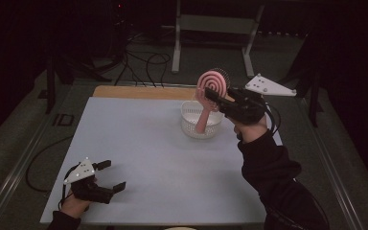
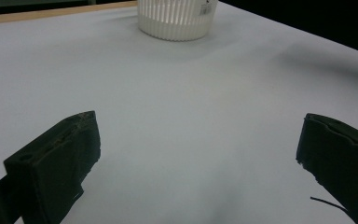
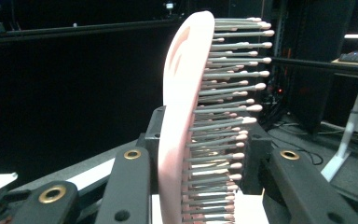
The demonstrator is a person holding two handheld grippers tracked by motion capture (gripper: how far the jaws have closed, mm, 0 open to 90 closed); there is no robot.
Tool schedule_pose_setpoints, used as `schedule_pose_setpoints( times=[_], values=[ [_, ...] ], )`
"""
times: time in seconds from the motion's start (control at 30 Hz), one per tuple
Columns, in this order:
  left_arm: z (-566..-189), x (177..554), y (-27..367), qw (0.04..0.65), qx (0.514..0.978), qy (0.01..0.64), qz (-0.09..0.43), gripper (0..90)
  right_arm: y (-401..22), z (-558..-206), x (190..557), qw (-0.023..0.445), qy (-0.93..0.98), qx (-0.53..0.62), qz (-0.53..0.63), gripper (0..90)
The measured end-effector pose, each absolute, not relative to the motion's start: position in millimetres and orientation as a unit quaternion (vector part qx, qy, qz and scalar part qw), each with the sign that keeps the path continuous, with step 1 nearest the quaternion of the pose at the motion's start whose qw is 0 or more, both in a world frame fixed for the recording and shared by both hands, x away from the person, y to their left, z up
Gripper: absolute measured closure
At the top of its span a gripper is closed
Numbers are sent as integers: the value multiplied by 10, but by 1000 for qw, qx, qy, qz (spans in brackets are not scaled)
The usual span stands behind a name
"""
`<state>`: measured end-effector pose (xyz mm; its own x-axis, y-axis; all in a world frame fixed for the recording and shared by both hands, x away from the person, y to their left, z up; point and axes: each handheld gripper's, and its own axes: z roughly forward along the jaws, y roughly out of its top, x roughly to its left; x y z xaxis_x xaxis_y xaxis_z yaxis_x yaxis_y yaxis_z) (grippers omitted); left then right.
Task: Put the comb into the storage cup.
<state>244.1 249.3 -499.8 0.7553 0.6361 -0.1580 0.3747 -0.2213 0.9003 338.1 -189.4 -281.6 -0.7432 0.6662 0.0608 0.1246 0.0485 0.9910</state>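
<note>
Right gripper [image 1: 214, 98]: closed on the pink hairbrush [image 1: 211, 91]; the brush is clamped between the two black jaws, as seen in the right gripper view, where the flat pink back [image 3: 179, 116] lies against one jaw and the bristles [image 3: 228, 93] point toward the other.
Hairbrush position: held upright in the air above the white basket [image 1: 191, 125], at the far right part of the surface [image 1: 163, 163]; the round head with its spiral pattern is uppermost, and the handle hangs down into the basket. Whether the handle tip touches the basket floor cannot be told.
Basket: a round, ribbed, white container standing on the surface near its far edge; in the left gripper view it is seen at the top, [image 2: 177, 21].
Left gripper [image 1: 106, 176]: open, with nothing between the jaws; it is held low over the near left corner of the surface, well apart from the basket and the brush. In the left gripper view the two jaws stand wide apart over bare surface [image 2: 191, 116].
Surface: a pale sheet laid over a wooden top, whose edge [image 1: 139, 92] is seen along the far side.
</note>
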Motion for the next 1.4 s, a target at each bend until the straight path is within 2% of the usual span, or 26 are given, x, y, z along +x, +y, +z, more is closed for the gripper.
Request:
schedule_pose_setpoints(
  times=[0.57, 1.4],
  values=[
    [-4995, 2446, 2502, 533, 771, 328, 122, 2, -1997, -2759, 3682, 270, 693, 298, 599, 642],
    [-4991, 2449, 2510, 538, 770, 322, 119, 2, -1982, -2952, 3958, 325, 694, 287, 575, 642]
  ],
)
